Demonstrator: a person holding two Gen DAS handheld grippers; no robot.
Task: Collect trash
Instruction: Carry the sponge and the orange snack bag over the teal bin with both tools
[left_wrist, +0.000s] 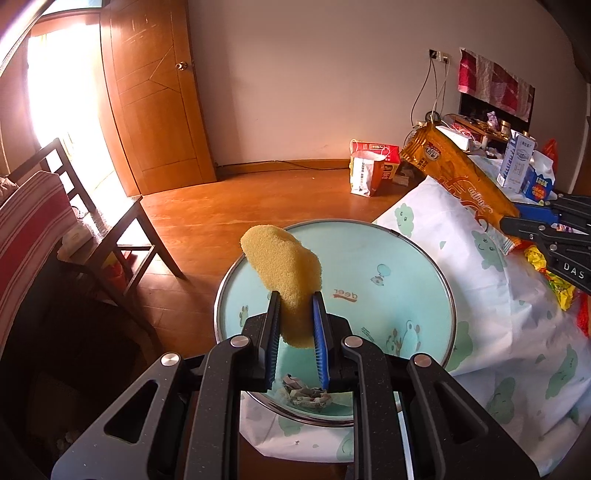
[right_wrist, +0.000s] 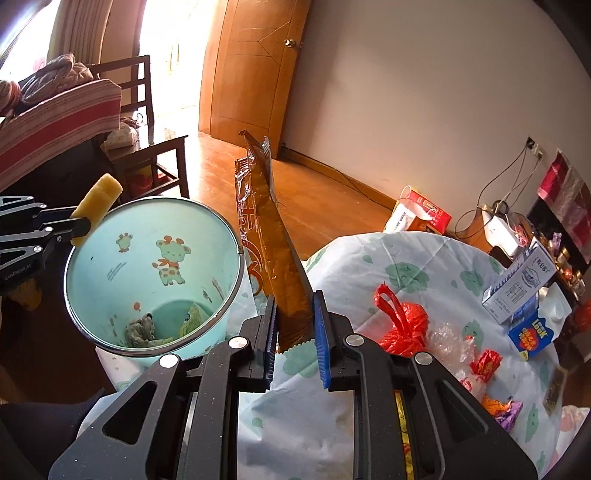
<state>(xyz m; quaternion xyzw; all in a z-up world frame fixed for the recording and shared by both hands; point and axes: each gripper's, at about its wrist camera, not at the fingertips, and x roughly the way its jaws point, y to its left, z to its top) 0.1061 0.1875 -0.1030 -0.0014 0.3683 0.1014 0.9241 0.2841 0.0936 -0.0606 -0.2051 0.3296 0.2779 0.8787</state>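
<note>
Above the left rim of the mint bin (right_wrist: 110, 280), a yellow sponge (left_wrist: 284, 280) is clamped by the left hand-held gripper (left_wrist: 297, 325). Crumpled paper (right_wrist: 142, 328) is seen at the bin's bottom. Right of the bin, an orange snack wrapper (right_wrist: 273, 243) is pinched upright by the right hand-held gripper (right_wrist: 295, 325). Further right, 1 red bag (right_wrist: 404, 325) lies on the cloud-printed table (right_wrist: 424, 266).

bins: 1 (right_wrist: 155, 266); sponges: 1 (left_wrist: 284, 273); wrappers: 1 (right_wrist: 273, 243); grippers: 2

Orange wrapper (right_wrist: 275, 258) in right gripper (right_wrist: 295, 321), beside bin (right_wrist: 155, 273)
</note>
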